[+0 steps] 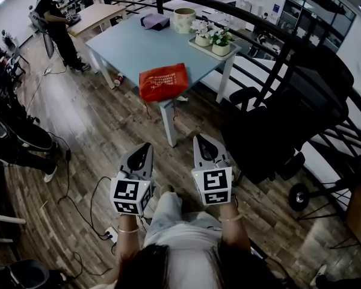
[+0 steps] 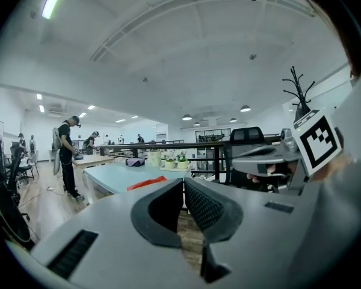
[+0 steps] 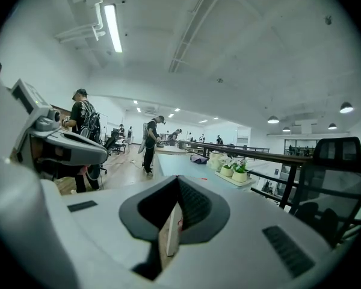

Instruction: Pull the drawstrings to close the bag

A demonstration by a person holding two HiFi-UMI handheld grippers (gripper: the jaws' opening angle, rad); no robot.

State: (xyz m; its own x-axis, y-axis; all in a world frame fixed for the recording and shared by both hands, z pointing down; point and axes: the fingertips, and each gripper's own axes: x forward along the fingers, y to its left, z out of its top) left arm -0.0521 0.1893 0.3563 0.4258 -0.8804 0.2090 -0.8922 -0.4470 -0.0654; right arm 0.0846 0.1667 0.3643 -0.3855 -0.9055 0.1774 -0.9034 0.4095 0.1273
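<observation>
Pointing toward red bag (image 1: 162,81) on table (image 1: 120,47), left tongs (image 1: 147,147) and right tongs (image 1: 201,139) side by side, both clenched, empty

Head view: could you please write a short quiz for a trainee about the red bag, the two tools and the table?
1. True or false: the red bag lies on the floor.
2. The left tool and the right tool are: A. each shut on a drawstring; B. both shut, holding nothing, short of the table; C. both wide open over the bag.
3. Fill in: the tray on the table's far part carries ___ potted plants.
Key: 1 false, it lies on the table's near end; 2 B; 3 two.
</observation>
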